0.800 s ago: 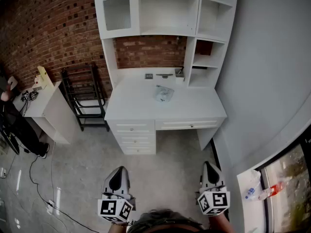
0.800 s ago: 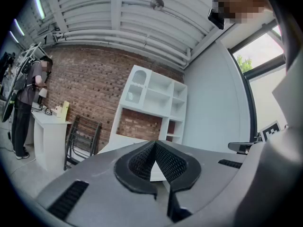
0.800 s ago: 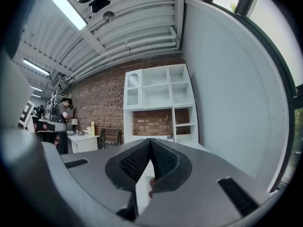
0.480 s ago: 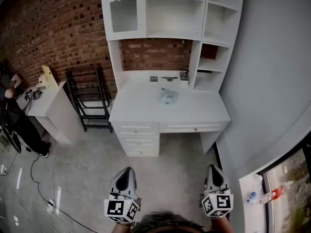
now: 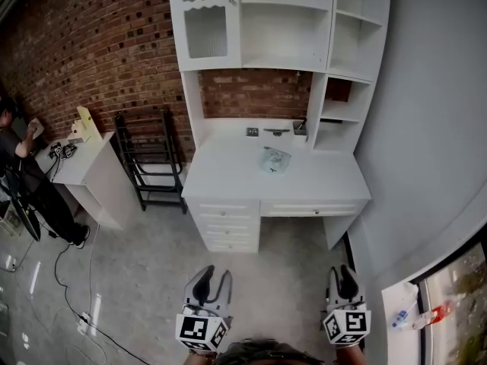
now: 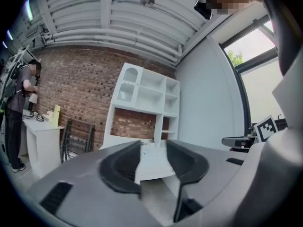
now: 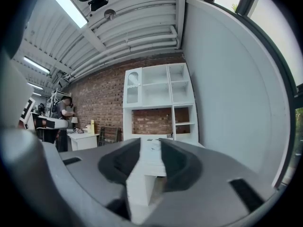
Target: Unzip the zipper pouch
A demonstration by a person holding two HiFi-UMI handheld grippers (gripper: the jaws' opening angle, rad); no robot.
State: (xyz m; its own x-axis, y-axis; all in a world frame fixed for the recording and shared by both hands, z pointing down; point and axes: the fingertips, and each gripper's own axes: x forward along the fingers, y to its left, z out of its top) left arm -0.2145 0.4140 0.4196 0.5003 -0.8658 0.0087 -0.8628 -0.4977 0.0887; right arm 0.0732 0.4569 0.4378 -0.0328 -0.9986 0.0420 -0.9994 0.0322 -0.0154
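This looks like an indoor test or recording space dressed as a home study, not a lived-in room. Well ahead of the fingers (image 5: 202, 283), a white desk (image 5: 228, 177) with a shelved hutch (image 5: 285, 21) stands against a brick wall (image 5: 91, 59). Left of the fingers, cables (image 5: 85, 319) trail over a bare concrete floor (image 5: 144, 257) near a small white table (image 5: 95, 173) carrying gear, where a person (image 5: 23, 169) stands. High above the fingers run exposed ceiling pipes (image 6: 118, 32) and strip lights (image 7: 71, 6).
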